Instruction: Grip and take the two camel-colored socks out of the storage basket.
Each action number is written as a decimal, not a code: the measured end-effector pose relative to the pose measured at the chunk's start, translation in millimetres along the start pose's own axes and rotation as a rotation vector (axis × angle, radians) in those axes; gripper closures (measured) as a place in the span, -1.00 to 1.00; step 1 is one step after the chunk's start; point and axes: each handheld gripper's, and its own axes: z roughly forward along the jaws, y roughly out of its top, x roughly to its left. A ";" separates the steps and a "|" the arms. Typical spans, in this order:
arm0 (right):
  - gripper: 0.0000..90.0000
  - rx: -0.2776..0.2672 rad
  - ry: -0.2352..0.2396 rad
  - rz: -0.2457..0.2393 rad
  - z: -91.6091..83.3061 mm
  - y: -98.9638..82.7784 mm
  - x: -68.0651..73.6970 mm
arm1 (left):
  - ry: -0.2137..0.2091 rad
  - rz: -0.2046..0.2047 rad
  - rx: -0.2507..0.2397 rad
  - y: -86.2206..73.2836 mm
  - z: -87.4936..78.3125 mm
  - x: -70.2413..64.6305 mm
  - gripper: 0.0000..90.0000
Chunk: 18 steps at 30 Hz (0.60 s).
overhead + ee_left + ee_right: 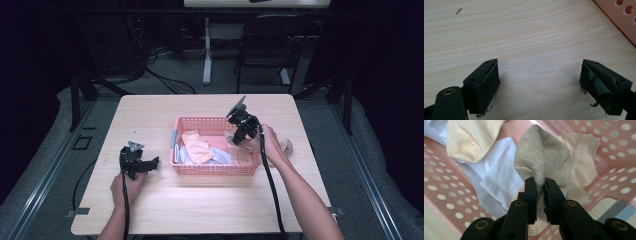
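Observation:
A pink perforated basket (pixel 195 122) stands mid-table, holding a peach cloth (pixel 196 146), a white cloth (pixel 221 156) and other pale pieces. My right gripper (pixel 239 140) hangs over the basket's right end, shut on a beige sock (pixel 543 157) that hangs from its jaws above the basket's inside (pixel 441 185). Below it lie the white cloth (pixel 496 177), the peach cloth (pixel 469 138) and a cream piece (pixel 581 152). My left gripper (pixel 154 162) rests on the table left of the basket, open and empty (pixel 539 77), its jaws wide over bare wood.
Another beige piece (pixel 287 145) lies on the table right of the basket, beside the right hand. The basket's corner (pixel 621 17) sits close to the left gripper's far right. Beyond the table stand a black chair (pixel 270 45) and a desk leg (pixel 207 50).

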 end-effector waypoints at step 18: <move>0.81 -0.153 0.026 -0.031 -50.2 -15.1 -2.4 | -0.001 0.000 -0.001 -0.1 0.1 0.0 -0.65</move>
